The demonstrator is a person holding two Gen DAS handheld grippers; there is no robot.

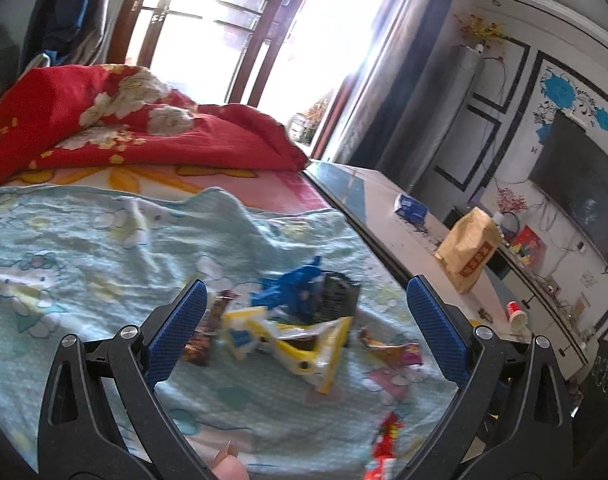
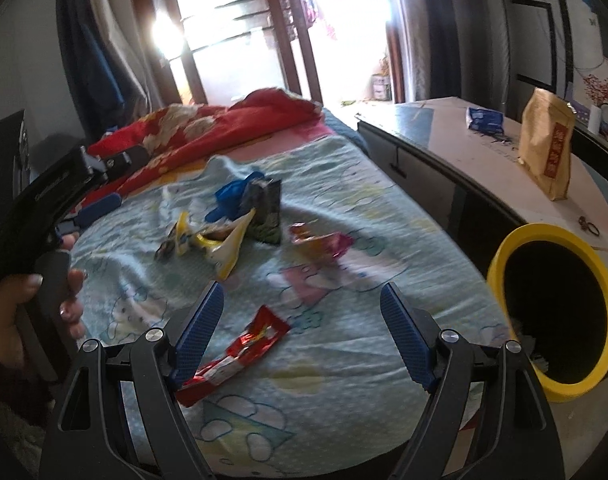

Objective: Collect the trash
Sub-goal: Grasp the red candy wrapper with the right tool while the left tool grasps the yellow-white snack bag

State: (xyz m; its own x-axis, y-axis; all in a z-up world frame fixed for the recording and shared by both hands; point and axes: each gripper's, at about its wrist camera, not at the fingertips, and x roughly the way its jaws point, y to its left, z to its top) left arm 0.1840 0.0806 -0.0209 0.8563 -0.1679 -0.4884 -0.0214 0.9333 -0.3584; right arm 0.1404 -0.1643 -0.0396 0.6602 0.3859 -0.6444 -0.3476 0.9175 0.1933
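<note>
Several pieces of trash lie on a light blue bedspread (image 2: 344, 208). In the left wrist view my left gripper (image 1: 306, 286) is open over a yellow wrapper (image 1: 304, 344), a blue crumpled wrapper (image 1: 292, 284), a dark packet (image 1: 336, 296), a brown wrapper (image 1: 206, 328) and a pink wrapper (image 1: 392, 346). A red wrapper (image 1: 384, 444) lies nearer me. In the right wrist view my right gripper (image 2: 302, 290) is open just above that red wrapper (image 2: 244, 344). The yellow wrapper (image 2: 220, 246), dark packet (image 2: 266, 210) and pink wrapper (image 2: 322, 242) lie beyond. A yellow-rimmed bin (image 2: 556, 312) stands at the right.
A red floral quilt (image 1: 124, 120) is heaped at the bed's far end. A low cabinet (image 2: 464, 168) beside the bed carries a tan paper bag (image 2: 546, 144) and a blue packet (image 2: 484, 120). A hand (image 2: 32, 304) holds the left gripper's handle at the left.
</note>
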